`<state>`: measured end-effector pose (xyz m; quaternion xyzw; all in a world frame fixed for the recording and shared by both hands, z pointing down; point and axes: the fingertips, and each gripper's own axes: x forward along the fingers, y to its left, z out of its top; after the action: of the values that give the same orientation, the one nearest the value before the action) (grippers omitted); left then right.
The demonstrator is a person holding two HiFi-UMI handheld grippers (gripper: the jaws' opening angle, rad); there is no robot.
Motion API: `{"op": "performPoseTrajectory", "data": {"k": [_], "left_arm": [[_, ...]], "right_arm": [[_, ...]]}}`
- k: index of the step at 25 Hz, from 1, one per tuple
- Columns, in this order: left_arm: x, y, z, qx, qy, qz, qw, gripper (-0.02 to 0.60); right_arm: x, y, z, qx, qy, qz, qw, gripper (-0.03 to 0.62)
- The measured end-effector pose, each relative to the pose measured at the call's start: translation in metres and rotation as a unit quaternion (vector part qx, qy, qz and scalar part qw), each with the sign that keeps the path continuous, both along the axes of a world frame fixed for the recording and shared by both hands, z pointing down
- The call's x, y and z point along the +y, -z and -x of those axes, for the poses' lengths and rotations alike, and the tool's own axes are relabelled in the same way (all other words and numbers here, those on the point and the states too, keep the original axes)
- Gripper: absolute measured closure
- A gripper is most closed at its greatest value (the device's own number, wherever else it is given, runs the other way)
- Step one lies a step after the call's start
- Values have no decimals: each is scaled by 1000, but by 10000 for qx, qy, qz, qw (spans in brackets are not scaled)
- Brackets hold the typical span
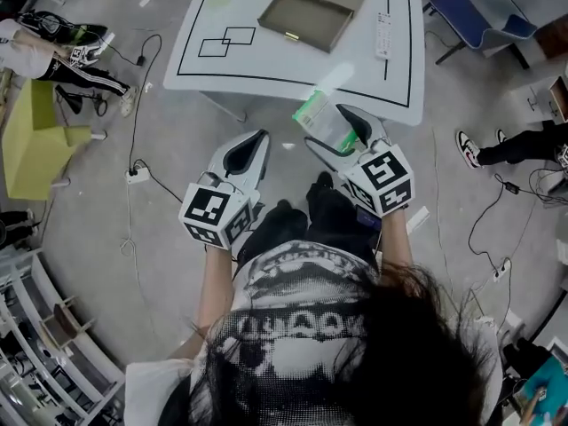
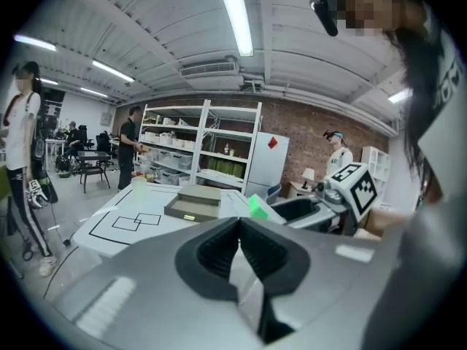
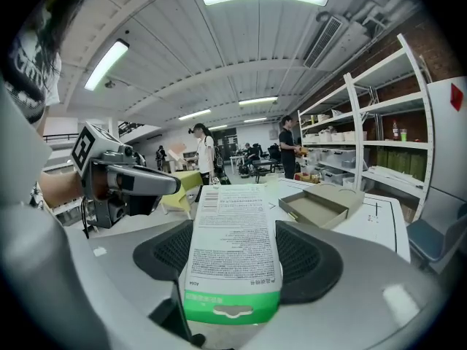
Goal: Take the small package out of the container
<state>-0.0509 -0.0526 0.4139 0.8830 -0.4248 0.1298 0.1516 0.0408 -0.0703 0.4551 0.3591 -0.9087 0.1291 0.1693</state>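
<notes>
Right tool has it! Its jaws are pinching the small package, the ribbed pads clamped on both long sides. The printed face looks up and the green end points back toward the person. The package is out in the air, off the near edge of the white counter and well apart from the container. That grey-brown open box sits on the counter's far side, next to the black marked lines. Over to the left tool: its jaws are pressed together with nothing between them. It is held low just beside the right tool, not touching it, over the grey floor.
</notes>
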Motion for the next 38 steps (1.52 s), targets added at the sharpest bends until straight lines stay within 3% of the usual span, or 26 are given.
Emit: {"op": "performPoseTrajectory", "data": {"k": [9, 17, 26, 38], "left_arm": [[45, 1, 56, 176, -189, -97, 9996, 581], [78, -2, 80, 258, -326, -145, 9990, 581], [101, -4, 88, 268, -459, -191, 9984, 581], [117, -18, 71, 318, -769, -113, 9965, 581]], "right_arm": [[51, 4, 54, -14, -252, -24, 9997, 232], [88, 7, 82, -23, -291, -91, 9995, 232], [113, 5, 90, 59, -366, -215, 9991, 232], [133, -1, 70, 181, -663, -218, 9974, 232]]}}
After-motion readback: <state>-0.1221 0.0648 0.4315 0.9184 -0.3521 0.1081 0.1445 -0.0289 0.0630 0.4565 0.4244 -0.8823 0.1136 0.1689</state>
